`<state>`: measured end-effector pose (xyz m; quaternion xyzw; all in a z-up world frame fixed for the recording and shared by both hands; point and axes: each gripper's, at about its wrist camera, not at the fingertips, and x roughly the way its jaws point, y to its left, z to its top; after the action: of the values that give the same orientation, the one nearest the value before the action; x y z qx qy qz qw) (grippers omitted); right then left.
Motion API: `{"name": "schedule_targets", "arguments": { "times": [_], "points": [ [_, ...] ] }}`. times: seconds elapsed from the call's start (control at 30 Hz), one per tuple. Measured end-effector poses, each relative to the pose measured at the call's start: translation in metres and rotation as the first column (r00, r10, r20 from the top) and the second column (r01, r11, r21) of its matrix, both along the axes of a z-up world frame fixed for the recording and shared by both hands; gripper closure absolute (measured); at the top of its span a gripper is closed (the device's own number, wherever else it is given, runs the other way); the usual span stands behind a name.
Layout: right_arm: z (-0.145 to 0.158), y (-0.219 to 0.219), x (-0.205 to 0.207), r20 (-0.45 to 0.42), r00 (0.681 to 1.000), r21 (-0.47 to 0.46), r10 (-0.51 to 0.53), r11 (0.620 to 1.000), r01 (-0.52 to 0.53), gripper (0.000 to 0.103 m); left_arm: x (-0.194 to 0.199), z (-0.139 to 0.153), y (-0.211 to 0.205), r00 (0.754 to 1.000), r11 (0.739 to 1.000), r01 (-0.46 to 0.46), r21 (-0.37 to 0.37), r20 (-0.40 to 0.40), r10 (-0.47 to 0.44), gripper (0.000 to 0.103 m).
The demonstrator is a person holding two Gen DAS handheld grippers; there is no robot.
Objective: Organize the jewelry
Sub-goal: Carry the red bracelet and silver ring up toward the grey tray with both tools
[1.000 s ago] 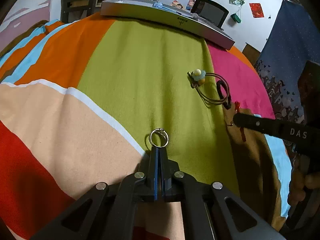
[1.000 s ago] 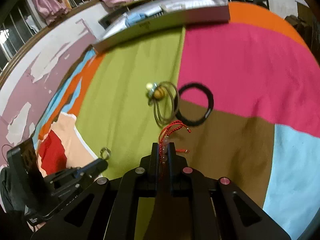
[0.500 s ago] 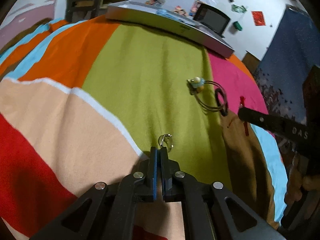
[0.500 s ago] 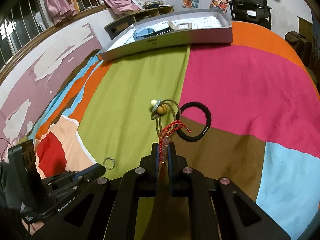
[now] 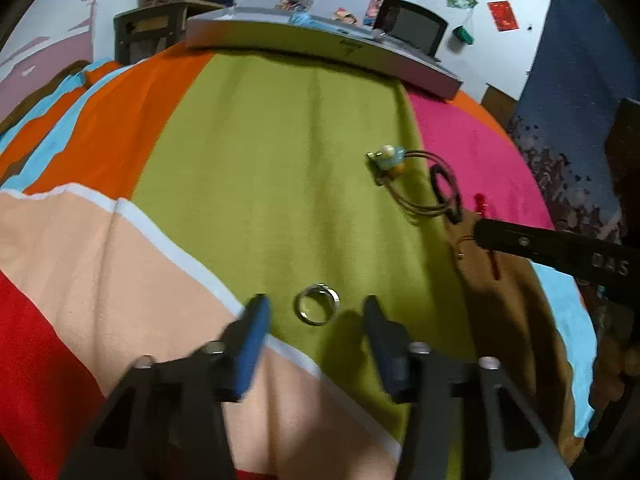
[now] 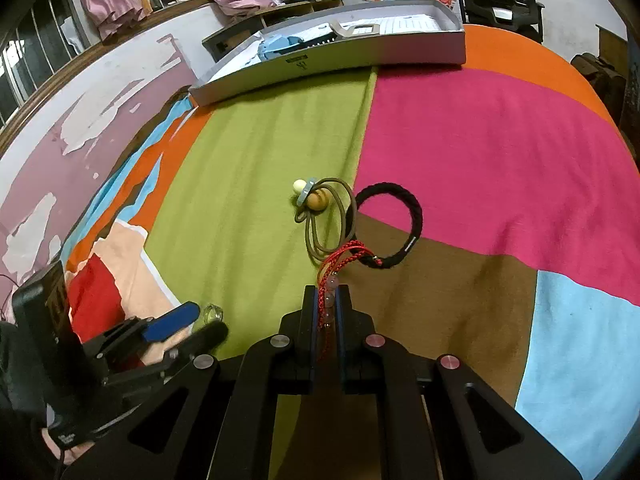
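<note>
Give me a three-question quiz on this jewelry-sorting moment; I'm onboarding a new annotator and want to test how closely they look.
1. True or false: the left gripper is clamped on the silver ring.
2. What does the right gripper hold? A) black braided band B) red cord bracelet C) olive hair tie
3. Fill in: the black braided band lies partly on the pink patch and partly on the ____ patch of the blanket.

Key: 1 false, its jaws are open with the ring lying between them; 2 B, the red cord bracelet; 3 brown.
</note>
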<state>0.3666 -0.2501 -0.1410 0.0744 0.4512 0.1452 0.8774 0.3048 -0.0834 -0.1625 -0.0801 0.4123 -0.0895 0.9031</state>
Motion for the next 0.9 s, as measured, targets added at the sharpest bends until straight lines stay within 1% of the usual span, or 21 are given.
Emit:
{"name": "schedule_targets", "arguments": {
  "times": [0.03,0.07,0.1,0.2,0.3,0.4,0.47,0.5,0.57,0.67,0.8,0.9],
  "points": [
    [0.0,0.0,0.0,-0.001,1.0,-0.001,-0.001,1.0,0.001,0.095,0.001,-0.001,0.002,1.0,1.0,-0.009,0.002,-0.004,0.009,0.075],
    [0.0,0.0,0.001,-0.003,1.0,-0.002,-0.001,1.0,0.001,0.095,0.002,-0.001,0.003,1.0,1.0,-0.017,0.001,-0.007,0.017,0.077],
    [-0.001,0.0,0.001,-0.003,1.0,-0.003,-0.001,1.0,0.001,0.095,0.002,-0.002,0.004,1.0,1.0,-0.02,0.0,-0.008,0.02,0.083],
    [0.001,0.001,0.001,0.006,1.0,-0.007,0.002,1.0,-0.002,0.095,0.001,-0.002,0.005,1.0,1.0,-0.018,-0.006,-0.006,0.018,0.083],
    [0.008,0.001,-0.002,0.044,0.999,-0.016,0.002,1.0,-0.001,0.095,0.0,0.002,0.004,1.0,1.0,-0.016,-0.011,-0.003,0.016,0.083],
    [0.023,-0.002,-0.002,0.105,0.994,-0.014,-0.004,1.0,0.005,0.095,-0.001,0.011,0.005,1.0,0.999,-0.022,-0.031,0.007,0.022,0.083],
    [0.041,-0.006,0.003,0.18,0.983,-0.037,-0.028,0.999,0.035,0.095,0.002,0.021,0.007,0.999,0.999,-0.031,-0.045,0.02,0.032,0.083],
    [0.051,-0.009,0.008,0.219,0.975,-0.047,-0.045,0.997,0.056,0.095,0.007,0.029,0.009,0.998,0.997,-0.046,-0.065,0.028,0.048,0.083],
    [0.068,-0.015,0.019,0.279,0.958,-0.046,-0.072,0.995,0.088,0.095,0.019,0.044,0.012,0.997,0.993,-0.059,-0.101,0.044,0.064,0.083],
    [0.09,-0.024,0.045,0.35,0.93,-0.02,-0.114,0.991,0.129,0.095,0.048,0.075,0.013,0.993,0.991,-0.058,-0.123,0.098,0.07,0.083],
    [0.11,-0.031,0.086,0.416,0.896,0.01,-0.156,0.986,0.167,0.095,0.101,0.117,0.014,0.981,0.994,-0.036,-0.102,0.186,0.055,0.083],
    [0.116,-0.032,0.113,0.454,0.876,0.007,-0.164,0.984,0.18,0.095,0.139,0.132,0.016,0.975,0.996,-0.039,-0.085,0.216,0.056,0.083]
  ]
}}
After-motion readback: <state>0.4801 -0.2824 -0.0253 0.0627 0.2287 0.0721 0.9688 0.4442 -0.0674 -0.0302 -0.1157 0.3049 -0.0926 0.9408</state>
